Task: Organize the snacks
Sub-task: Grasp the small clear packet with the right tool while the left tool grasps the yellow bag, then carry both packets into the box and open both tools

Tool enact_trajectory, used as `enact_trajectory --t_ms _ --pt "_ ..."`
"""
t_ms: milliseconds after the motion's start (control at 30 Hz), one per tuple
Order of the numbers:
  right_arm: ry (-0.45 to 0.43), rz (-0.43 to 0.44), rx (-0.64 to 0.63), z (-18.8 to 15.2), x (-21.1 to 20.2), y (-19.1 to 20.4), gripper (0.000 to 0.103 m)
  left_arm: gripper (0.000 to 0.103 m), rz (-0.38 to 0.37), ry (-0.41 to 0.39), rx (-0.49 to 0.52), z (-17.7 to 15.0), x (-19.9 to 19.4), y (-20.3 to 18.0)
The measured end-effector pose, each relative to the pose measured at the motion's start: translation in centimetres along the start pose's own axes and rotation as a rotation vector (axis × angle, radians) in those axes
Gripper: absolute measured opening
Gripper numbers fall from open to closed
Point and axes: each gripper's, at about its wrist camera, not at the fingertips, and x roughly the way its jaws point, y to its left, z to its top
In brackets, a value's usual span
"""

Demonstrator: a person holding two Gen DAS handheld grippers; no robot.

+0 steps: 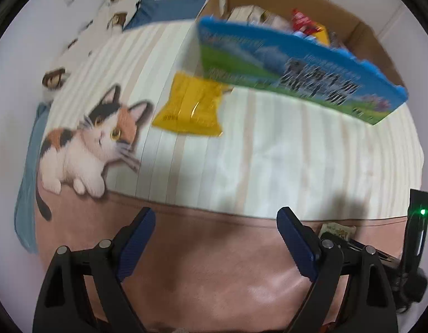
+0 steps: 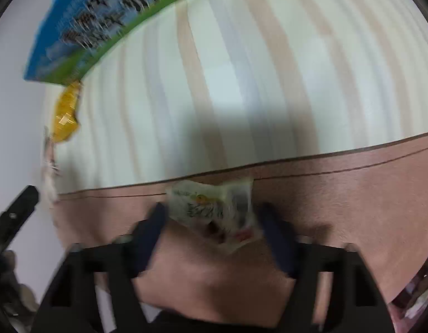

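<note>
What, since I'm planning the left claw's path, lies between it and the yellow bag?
Only bare blanket, pink then striped, lies between the left claw and the yellow bag; the left wrist view shows it.

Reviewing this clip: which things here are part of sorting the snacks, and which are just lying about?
Part of the job:
- small white snack packet between the right gripper fingers
- yellow snack bag on the bed
- blue and green snack box
- cardboard box holding more snacks
- left gripper, open and empty

Just lying about:
- cat-print blanket
- blue cloth
</note>
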Motion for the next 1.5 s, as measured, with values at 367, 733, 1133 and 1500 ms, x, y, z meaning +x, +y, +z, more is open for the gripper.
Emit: enact_trajectory --t_ms 367,733,1133,1500 --pt "-0.096 -0.024 -0.110 2.2 -0.3 4.6 0.045 0.089 -0.008 0.005 -0.137 4.0 0.9 5.7" --pt "-0.105 -0.013 -0.107 8.6 -0.8 7.3 0.046 0.089 -0.072 0.112 -0.046 12.9 8.1 4.4" --pt "-0.036 0.083 -0.056 9.5 -1.8 5.0 0.067 0.052 -0.080 0.112 -0.049 8.2 7.7 4.8" --pt "-0.063 -0.025 -0.201 7.0 -0.9 6.9 0.047 0.052 -0.110 0.171 -0.070 -0.3 7.0 3.7"
